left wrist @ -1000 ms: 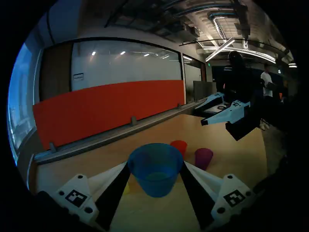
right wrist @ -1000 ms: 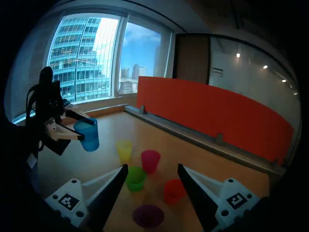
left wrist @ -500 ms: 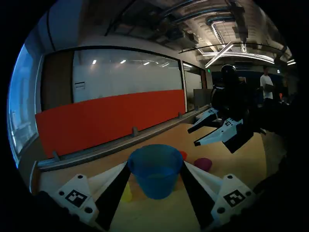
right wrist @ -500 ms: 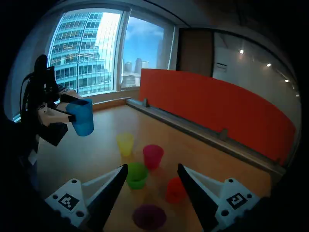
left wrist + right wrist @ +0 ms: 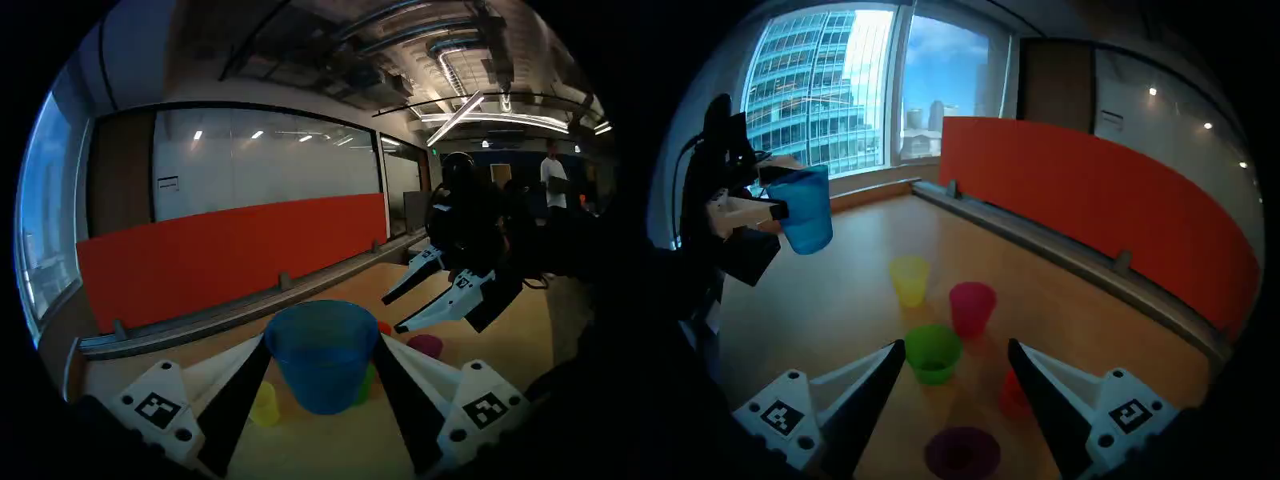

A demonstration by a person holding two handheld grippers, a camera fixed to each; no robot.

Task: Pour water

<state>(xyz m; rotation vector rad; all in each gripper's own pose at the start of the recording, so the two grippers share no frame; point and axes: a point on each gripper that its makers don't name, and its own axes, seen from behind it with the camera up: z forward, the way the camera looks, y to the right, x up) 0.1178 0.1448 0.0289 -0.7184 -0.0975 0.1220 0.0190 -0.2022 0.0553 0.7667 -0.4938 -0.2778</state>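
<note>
Wooden table (image 5: 844,276); left gripper (image 5: 322,346) clamps blue cup (image 5: 320,380); right gripper (image 5: 954,346) spread

The blue cup (image 5: 322,356) was recorded as translucent blue. On the left gripper (image 5: 320,342), white fingers with black inner faces were noted, each printed with a black-and-white square marker. The same scheme was seen on the right gripper (image 5: 954,346). The green cup (image 5: 933,353) was logged as bright lime. Beyond it to the left, a yellow cup (image 5: 910,280) was noted, and beyond it to the right, a magenta cup (image 5: 973,307). Right of it, a red-orange cup (image 5: 1010,392) was partly seen. Nearer than it, a purple cup (image 5: 962,452) was noted. The table (image 5: 840,272) was recorded as honey-toned wood, and the partition (image 5: 1120,200) far behind the green cup as plain orange-red.
</note>
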